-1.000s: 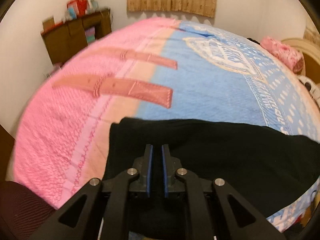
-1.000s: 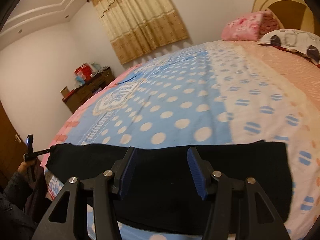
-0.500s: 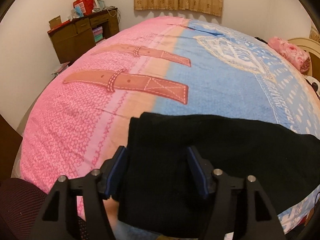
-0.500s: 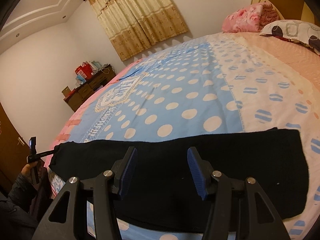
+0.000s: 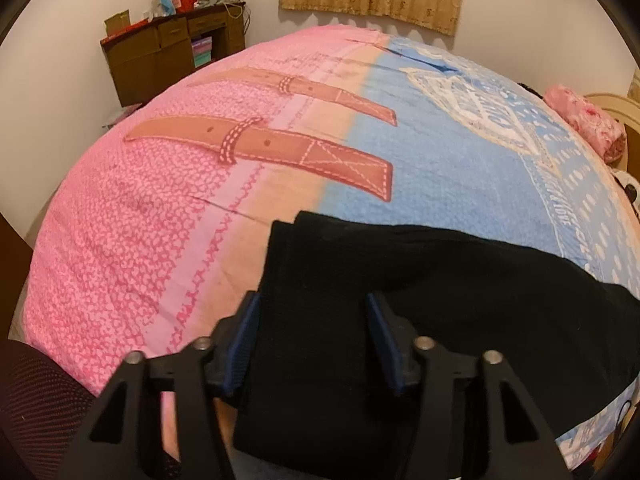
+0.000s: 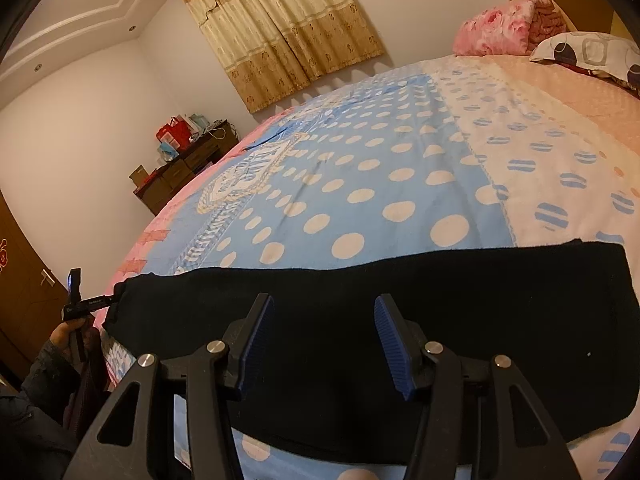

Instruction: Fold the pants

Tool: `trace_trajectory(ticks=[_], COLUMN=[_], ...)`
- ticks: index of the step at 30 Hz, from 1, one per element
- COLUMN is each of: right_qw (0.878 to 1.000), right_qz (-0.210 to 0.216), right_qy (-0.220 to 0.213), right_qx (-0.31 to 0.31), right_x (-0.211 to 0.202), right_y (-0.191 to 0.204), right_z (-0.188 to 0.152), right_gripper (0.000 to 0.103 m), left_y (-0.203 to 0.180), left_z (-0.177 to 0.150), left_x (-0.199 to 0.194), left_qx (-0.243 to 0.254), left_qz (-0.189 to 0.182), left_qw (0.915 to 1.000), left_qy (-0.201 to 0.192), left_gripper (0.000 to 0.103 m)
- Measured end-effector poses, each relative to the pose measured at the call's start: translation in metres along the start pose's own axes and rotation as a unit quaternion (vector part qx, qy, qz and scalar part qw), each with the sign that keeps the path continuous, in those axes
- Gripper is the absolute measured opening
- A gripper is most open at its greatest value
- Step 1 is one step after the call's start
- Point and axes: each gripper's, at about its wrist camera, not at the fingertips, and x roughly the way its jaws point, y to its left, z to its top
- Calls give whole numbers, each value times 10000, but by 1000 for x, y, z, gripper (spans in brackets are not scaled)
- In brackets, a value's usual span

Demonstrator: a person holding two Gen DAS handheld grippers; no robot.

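On the bed [image 6: 400, 184], black pants [image 6: 440, 320] lie crosswise; left hand-held gripper [image 5: 312, 340] closing ungripped, right hand-held gripper [image 6: 324, 340] agape.

Two close wrist views down across black pants [image 5: 440, 280], bed [image 6: 400, 168] shared

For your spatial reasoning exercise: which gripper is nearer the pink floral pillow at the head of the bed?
Right. The right gripper is over the black pants' end nearer the pink floral pillow; the left gripper, jaws closing, is over their far end.
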Motion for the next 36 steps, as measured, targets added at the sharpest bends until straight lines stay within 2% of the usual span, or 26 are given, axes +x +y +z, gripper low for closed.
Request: trace_trajectory(ticks=[1,3,6,9,12,14,17,19,22,23,24,25,26,28,31,33,36], right_qw=[10000,10000,10000,9999,9999,9999,9999,9999,9999,9999,9999,9997,9994,9983,9961,9935,9883], right_qz=[12,40,81,112,106,93,87,70,39,17,-14,-51,-74,-56,357,586,858], right_qy=[0,8,42,69,94,94,109,127,96,111,142,200,239,291,382,441,542], right_qx=[9,9,-9,-49,-31,-7,31,49,-20,-39,-71,-158,-234,-494,-716,-865,-1141], right_x=[1,2,6,10,11,10,11,10,4,3,2,1,0,-1,2,9,29], right_y=[0,2,6,10,9,8,5,4,7,7,8,10,13,24,46,61,90], right_z=[0,-1,-2,-4,-6,-7,-10,-12,-15,-16,-18,-21,-23,-31,-42,-47,-53], right_gripper=[54,54,54,54,54,54,54,54,54,54,54,55,61,66,66,66,66], left_y=[-1,-2,-5,-6,10,21,22,17,10,7,4,1,-3,-9,-15,-20,-25], left_z=[0,1,3,5,11,15,19,18,14,11,9,6,4,3,1,1,3], left_x=[0,-2,-5,-9,-14,-7,4,6,2,-2,-5,-8,-12,-17,-27,-32,-37], left_qx=[20,36,97,162,-138,-329,-339,-237,-86,-79,-58,-7,82,224,285,357,442], left_qz=[18,8,37,141,140,55,46,144,271,252,196,198,330,515,585,537,654], left_qw=[10000,10000,9999,9996,9994,9991,9992,9995,9995,9995,9996,9996,9991,9979,9969,9970,9953], left_qy=[-7,-42,-89,-196,-296,-255,-183,-145,-135,-150,-179,-221,-259,-310,-432,-432,-552], left_gripper=[44,23,11,9,9,9,9,10,23,33,36,37,37,38,42,52,54])
